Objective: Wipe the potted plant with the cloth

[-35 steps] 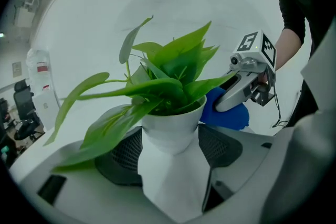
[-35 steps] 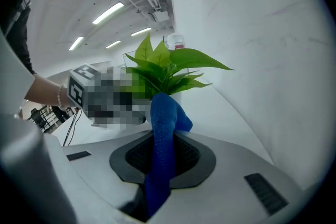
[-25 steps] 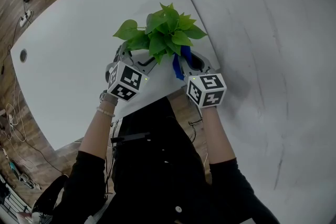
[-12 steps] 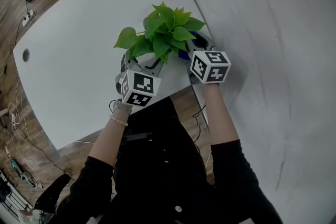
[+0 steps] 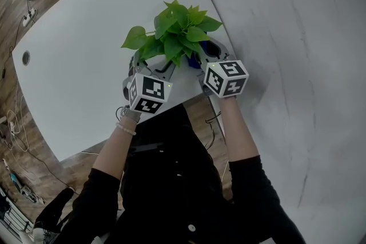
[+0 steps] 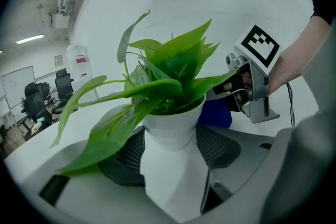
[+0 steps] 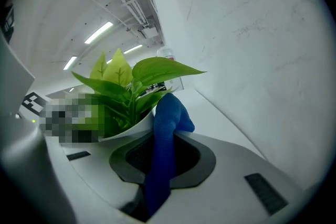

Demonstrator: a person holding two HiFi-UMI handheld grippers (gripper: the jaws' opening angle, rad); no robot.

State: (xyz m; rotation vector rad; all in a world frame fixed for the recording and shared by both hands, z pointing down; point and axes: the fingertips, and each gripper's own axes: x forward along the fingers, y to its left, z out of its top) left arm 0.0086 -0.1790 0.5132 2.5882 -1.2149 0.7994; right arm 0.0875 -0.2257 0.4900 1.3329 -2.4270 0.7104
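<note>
Steadiness matters most here. The potted plant (image 5: pixel 177 37) stands by the table's (image 5: pixel 74 54) near edge, toward its right-hand corner. The left gripper (image 6: pixel 170 153) is clamped on the white pot (image 6: pixel 176 123), one pad on each side. The right gripper (image 7: pixel 160 165) pinches a blue cloth (image 7: pixel 168 113), whose free end lies against the pot's rim under the leaves (image 7: pixel 157 68). It seems best to hold the pot firm and draw the cloth lightly along one leaf from stem to tip (they look thin and easily creased), without pushing the pot toward the edge.

Blue cloth (image 7: pixel 165 134), green leaves (image 5: pixel 177 37), white pot (image 6: pixel 173 123)
</note>
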